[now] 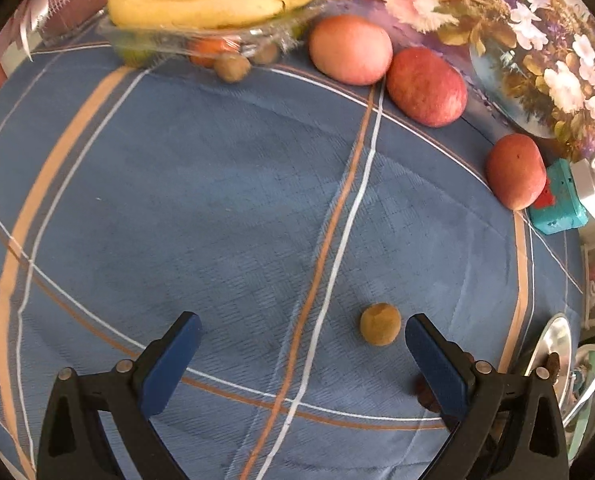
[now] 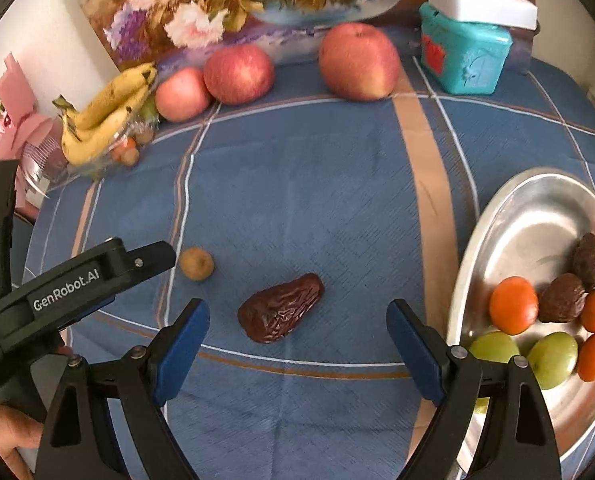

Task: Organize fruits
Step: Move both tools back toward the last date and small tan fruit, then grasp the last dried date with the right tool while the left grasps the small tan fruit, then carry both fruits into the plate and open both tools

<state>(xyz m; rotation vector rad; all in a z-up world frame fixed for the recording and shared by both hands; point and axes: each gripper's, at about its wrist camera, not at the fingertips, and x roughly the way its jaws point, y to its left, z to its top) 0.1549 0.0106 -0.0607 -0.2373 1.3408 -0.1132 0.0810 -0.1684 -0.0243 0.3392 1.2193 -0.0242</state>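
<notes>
Right wrist view: the right gripper (image 2: 297, 332) is spread wide around a wrinkled date (image 2: 280, 307); the left gripper (image 1: 303, 336), also spread, hovers over a small brown fruit (image 1: 380, 324).

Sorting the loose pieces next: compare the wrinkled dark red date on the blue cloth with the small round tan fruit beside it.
The wrinkled dark red date is long and tapered; the small round tan fruit is nearly a ball. The date is dark, glossy and creased; the tan fruit is pale, matt and smooth. The date is clearly larger. The date lies ahead of the open right gripper, the tan fruit by the left gripper. Both lie loose on the blue cloth, outside the metal tray.
</notes>
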